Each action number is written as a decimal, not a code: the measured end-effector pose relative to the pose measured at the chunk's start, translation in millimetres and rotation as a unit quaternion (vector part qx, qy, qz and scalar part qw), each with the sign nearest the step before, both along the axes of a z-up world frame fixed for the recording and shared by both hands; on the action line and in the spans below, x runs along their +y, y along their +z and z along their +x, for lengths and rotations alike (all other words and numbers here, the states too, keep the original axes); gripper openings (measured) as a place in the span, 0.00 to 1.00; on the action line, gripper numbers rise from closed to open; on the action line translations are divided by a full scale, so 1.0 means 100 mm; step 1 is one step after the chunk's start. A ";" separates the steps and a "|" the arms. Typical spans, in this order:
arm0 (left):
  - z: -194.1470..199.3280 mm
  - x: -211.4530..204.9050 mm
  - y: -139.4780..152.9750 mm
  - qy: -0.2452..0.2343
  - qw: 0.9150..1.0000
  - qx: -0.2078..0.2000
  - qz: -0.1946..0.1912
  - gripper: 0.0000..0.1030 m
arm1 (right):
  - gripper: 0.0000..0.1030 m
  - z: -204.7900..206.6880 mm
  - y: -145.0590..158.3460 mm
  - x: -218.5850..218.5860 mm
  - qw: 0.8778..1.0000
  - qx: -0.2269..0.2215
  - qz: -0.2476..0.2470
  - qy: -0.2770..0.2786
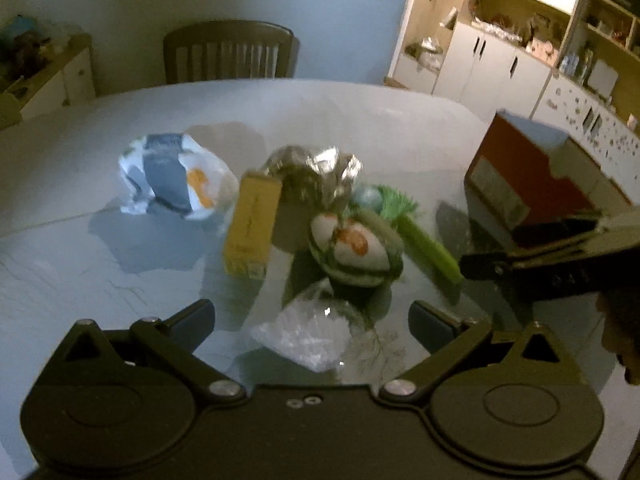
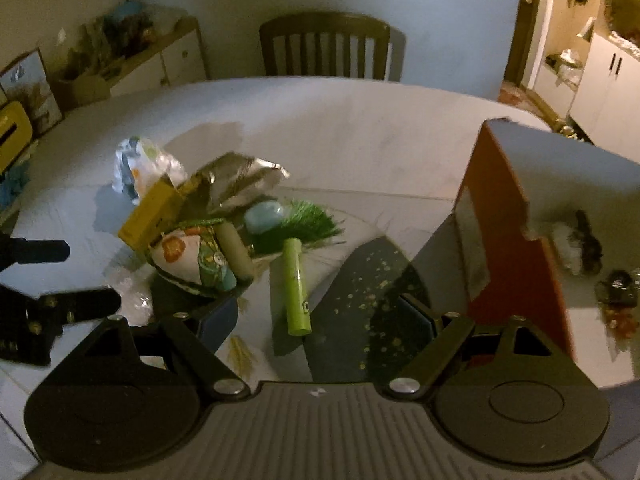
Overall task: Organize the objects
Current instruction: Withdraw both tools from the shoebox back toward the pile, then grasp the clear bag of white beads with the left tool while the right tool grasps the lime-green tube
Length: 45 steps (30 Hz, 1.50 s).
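Hovering spread-jawed left tool (image 1: 312, 326), right tool (image 2: 320, 320), yellow box (image 1: 251, 226) lettering unreadable

1 yellow box (image 1: 251, 227), 1 green brush (image 2: 297, 285), 1 red box (image 1: 520, 184), 1 chair (image 1: 231, 52), 2 crumpled bags (image 1: 176, 178).

We hold a black two-finger gripper in each hand, both tilted steeply downward. Our left gripper (image 1: 312, 322) has its jaws spread wide, nothing between the pads. Our right gripper (image 2: 326, 320) is likewise spread wide and holds nothing. The two sit close together side by side, each one's fingers showing at the edge of the other's camera view.
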<state>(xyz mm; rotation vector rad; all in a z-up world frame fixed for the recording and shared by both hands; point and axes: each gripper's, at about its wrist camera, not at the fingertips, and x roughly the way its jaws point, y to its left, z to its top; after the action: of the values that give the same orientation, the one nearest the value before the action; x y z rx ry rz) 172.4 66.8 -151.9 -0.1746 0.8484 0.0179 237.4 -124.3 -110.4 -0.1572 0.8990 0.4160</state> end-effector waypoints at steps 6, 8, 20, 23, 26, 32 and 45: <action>0.06 -0.04 -0.12 0.000 1.000 0.008 -0.002 0.95 | 0.84 0.15 -0.22 0.12 1.000 0.021 -0.014 0.012; 0.09 -0.05 -0.16 0.001 1.000 0.011 -0.003 0.91 | 0.83 0.18 -0.27 0.16 0.999 0.023 -0.019 0.017; 0.15 -0.05 -0.25 0.003 1.000 0.027 0.008 0.70 | 0.56 0.33 -0.41 0.31 0.999 0.038 -0.026 0.027; 0.16 -0.06 -0.23 0.002 0.999 0.032 0.005 0.67 | 0.49 0.34 -0.43 0.33 0.998 0.039 -0.029 0.028; 0.16 -0.06 -0.22 0.003 0.999 0.035 -0.001 0.65 | 0.42 0.33 -0.44 0.34 0.998 0.036 -0.034 0.028; 0.14 -0.07 -0.21 0.005 0.999 0.041 -0.010 0.60 | 0.29 0.34 -0.44 0.35 0.998 0.035 -0.033 0.028; 0.10 -0.14 -0.12 0.013 0.999 0.039 -0.027 0.41 | 0.15 0.27 -0.33 0.25 0.999 0.031 -0.016 0.005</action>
<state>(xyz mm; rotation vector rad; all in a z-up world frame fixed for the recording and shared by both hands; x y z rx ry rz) 182.1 52.6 -163.5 -0.2369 0.9252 0.0264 263.9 -99.5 -143.9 -0.1781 0.9672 0.4181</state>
